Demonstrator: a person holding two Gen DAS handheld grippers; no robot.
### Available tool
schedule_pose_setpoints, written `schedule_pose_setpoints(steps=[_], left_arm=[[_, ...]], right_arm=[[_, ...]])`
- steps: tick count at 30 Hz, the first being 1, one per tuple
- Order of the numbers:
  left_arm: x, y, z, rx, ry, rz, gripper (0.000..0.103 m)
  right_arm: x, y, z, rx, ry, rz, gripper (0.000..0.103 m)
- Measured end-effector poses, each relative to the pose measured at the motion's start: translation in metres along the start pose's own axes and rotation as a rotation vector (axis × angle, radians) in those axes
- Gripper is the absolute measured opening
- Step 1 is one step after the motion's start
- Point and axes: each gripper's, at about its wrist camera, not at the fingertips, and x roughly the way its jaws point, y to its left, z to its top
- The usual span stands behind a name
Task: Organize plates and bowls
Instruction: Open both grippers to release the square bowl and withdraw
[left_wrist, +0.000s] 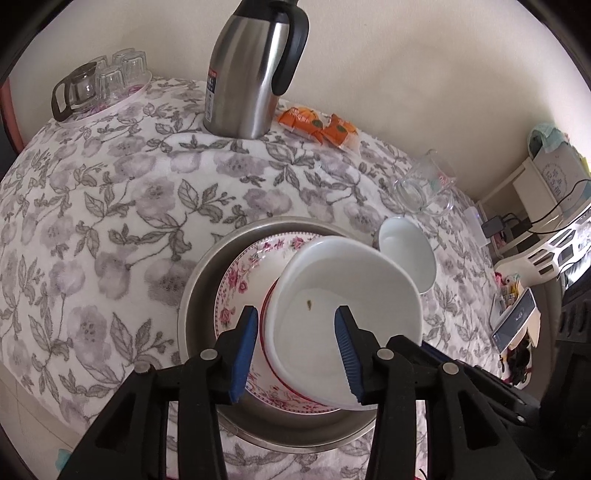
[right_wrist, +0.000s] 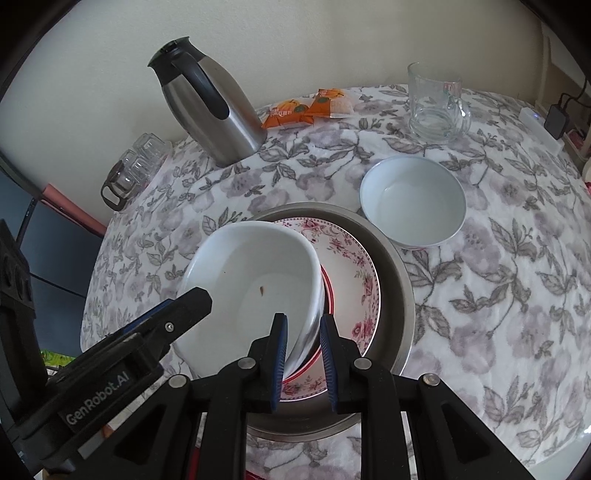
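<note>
Gripping the white bowl (right_wrist: 251, 291) by its rim with my right claw (right_wrist: 303, 363), I hold my left claw (left_wrist: 297, 350) open around it, over the flowered plate (right_wrist: 354, 273).

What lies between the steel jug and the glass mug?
Orange snack packets lie between the jug and the mug; the right wrist view shows it best.

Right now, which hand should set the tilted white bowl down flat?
Right. The right gripper is pinching the tilted bowl's rim, so it can lower it onto the red-rimmed bowl. The left gripper straddles the other side with jaws open, gripping nothing.
</note>
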Motion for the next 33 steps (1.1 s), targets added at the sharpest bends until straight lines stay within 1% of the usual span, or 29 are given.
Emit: schedule_pose_setpoints(steps=[1, 3, 7, 11, 15, 18, 21, 22, 24, 26, 27, 29, 30, 32, 33], left_arm=[[0.0, -0.002, 0.0, 0.001, 0.008, -0.028, 0.045], [0.0, -0.004, -0.001, 0.009, 0.006, -0.025, 0.045], [0.001, -0.004, -0.001, 0.007, 0.009, -0.024, 0.045], [0.0, -0.003, 0.0, 0.002, 0.006, -0.033, 0.045], [-0.003, -0.001, 0.0, -0.007, -0.003, -0.028, 0.045], [-0.008, 0.0, 0.001, -0.017, -0.024, -0.028, 0.045], [-0.016, 0.0, 0.003, -0.022, -0.061, -0.007, 0.046], [-0.019, 0.001, 0.004, -0.028, -0.073, 0.002, 0.048], [-0.02, 0.004, 0.005, -0.047, -0.081, 0.007, 0.054], [-0.021, 0.008, 0.006, -0.06, -0.085, 0.036, 0.057], [-0.021, 0.009, 0.006, -0.063, -0.087, 0.051, 0.059], [-0.021, 0.011, 0.006, -0.069, -0.091, 0.075, 0.063], [-0.02, 0.012, 0.006, -0.071, -0.093, 0.083, 0.065], [-0.018, 0.012, 0.007, -0.072, -0.092, 0.101, 0.066], [-0.017, 0.012, 0.007, -0.072, -0.09, 0.109, 0.069]], right_arm=[[-0.001, 0.001, 0.0, 0.002, 0.0, 0.006, 0.021], [-0.003, 0.0, 0.0, 0.0, -0.006, 0.003, 0.022], [-0.004, -0.002, 0.001, 0.015, -0.007, 0.026, 0.022], [-0.005, -0.002, 0.001, 0.015, -0.009, 0.019, 0.022], [-0.015, -0.003, 0.002, 0.02, -0.038, 0.014, 0.022], [-0.028, -0.005, 0.004, 0.024, -0.079, 0.012, 0.021], [-0.035, -0.008, 0.006, 0.033, -0.106, 0.001, 0.021], [-0.035, -0.011, 0.007, 0.038, -0.109, -0.007, 0.021], [-0.034, -0.016, 0.008, 0.061, -0.105, -0.024, 0.029], [-0.03, -0.023, 0.009, 0.088, -0.09, -0.039, 0.044], [-0.028, -0.026, 0.009, 0.1, -0.087, -0.049, 0.047], [-0.028, -0.031, 0.009, 0.113, -0.09, -0.061, 0.058], [-0.028, -0.033, 0.01, 0.116, -0.092, -0.065, 0.06], [-0.028, -0.034, 0.01, 0.116, -0.097, -0.073, 0.068], [-0.028, -0.034, 0.01, 0.114, -0.1, -0.077, 0.07]])
